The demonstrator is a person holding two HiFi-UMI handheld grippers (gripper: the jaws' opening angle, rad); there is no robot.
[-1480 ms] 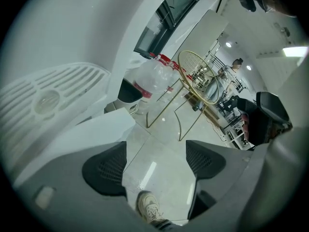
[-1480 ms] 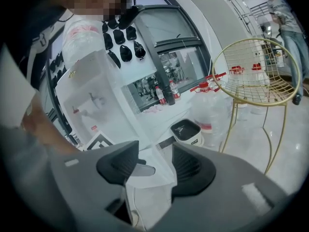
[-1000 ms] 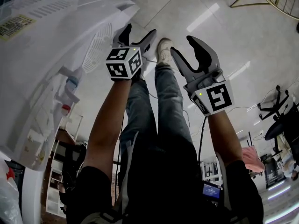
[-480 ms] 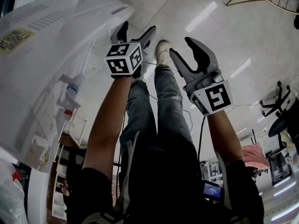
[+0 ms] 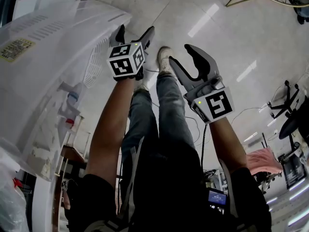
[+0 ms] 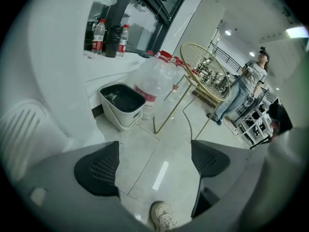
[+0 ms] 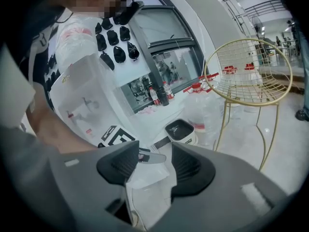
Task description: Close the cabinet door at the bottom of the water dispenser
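Your left tongs [image 6: 153,163], just opened wide, hold nothing. Your right tongs [image 7: 154,166] stand half open, empty. The water dispenser's [image 5: 53,57] yellow label [image 5: 17,50] is unreadable.

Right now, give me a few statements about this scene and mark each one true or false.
1. The left gripper holds a bottle. False: its jaws have just been opening and stand wide apart, with only floor between them.
2. The right gripper is open. True.
3. A white bin stands on the floor beside a big water jug. True.
4. The gold wire chair lies tipped over. False: it stands upright on its legs.
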